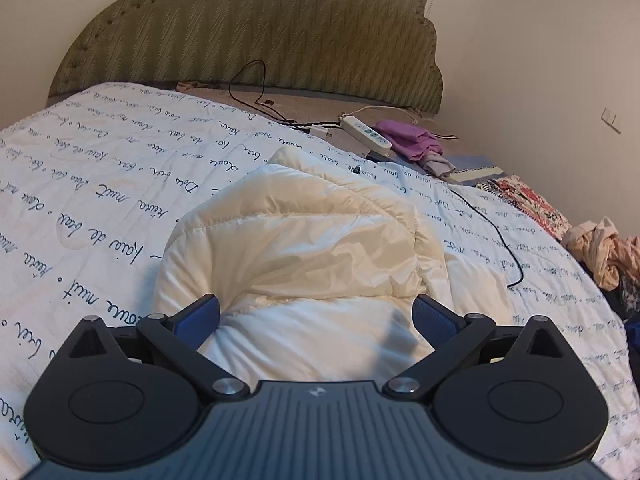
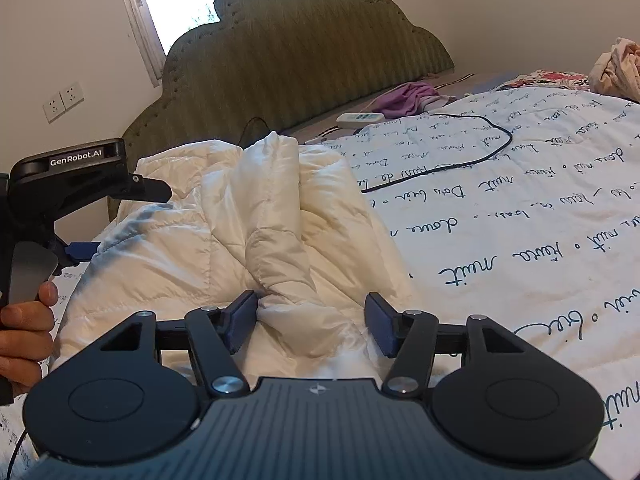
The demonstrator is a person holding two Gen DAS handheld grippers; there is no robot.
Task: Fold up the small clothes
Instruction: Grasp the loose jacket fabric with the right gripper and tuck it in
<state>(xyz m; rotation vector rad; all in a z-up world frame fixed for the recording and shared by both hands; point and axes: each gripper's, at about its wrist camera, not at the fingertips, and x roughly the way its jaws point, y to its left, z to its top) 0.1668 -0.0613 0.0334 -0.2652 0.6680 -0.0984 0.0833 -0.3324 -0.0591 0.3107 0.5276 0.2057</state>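
A cream quilted puffer jacket (image 1: pixel 296 248) lies bunched on the white bedspread (image 1: pixel 100 184) printed with handwriting. My left gripper (image 1: pixel 316 316) hovers over the jacket's near edge, its blue pads spread wide and apart from the fabric. In the right wrist view the same jacket (image 2: pixel 224 232) shows a raised fold running toward me. My right gripper (image 2: pixel 312 320) is open astride that fold, which lies loose between the pads. The left gripper (image 2: pixel 130 220) appears there at the jacket's left side, open, held by a person's hand (image 2: pixel 24 336).
Beyond the jacket are a white power strip (image 1: pixel 366 131), a black cable (image 1: pixel 496 232) and a purple garment (image 1: pixel 408 138). A pile of pinkish clothes (image 1: pixel 600 248) and a floral cloth (image 1: pixel 528 204) sit at the right edge. A padded green headboard (image 1: pixel 256 28) backs the bed.
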